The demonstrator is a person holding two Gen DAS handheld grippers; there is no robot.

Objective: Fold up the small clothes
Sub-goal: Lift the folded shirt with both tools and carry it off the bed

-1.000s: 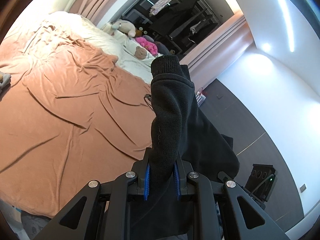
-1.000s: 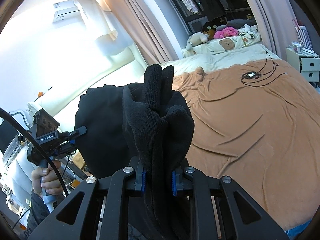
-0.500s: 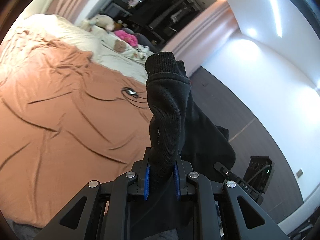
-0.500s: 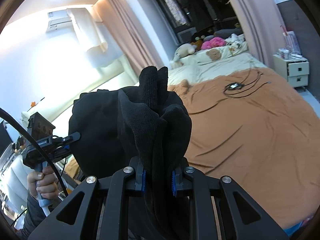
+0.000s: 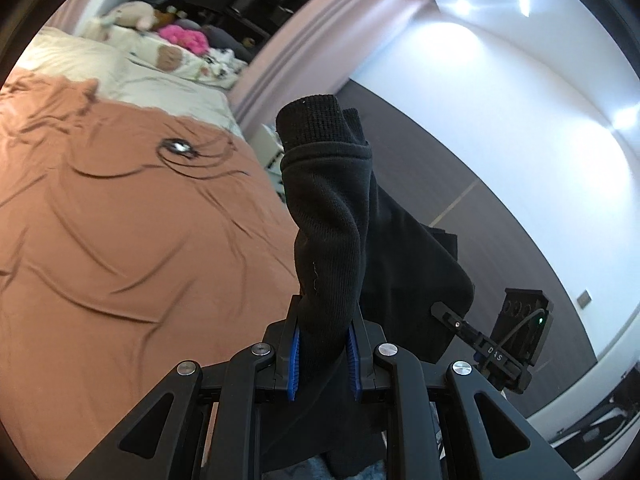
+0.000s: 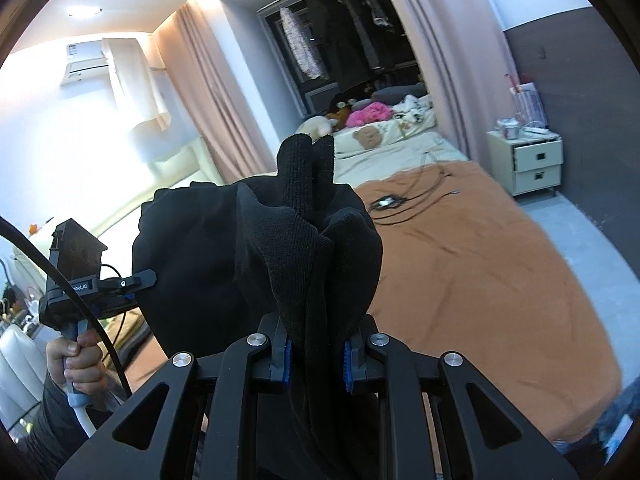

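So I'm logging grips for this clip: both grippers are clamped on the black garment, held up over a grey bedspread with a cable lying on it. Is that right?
Only the colour is wrong. The bedspread is orange-brown, as the right wrist view shows. The left gripper and right gripper are both clamped on the black garment, and a cable lies on the bedspread.

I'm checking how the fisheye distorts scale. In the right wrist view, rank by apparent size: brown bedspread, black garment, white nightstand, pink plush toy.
1. brown bedspread
2. black garment, though its nearness to the camera inflates it
3. white nightstand
4. pink plush toy
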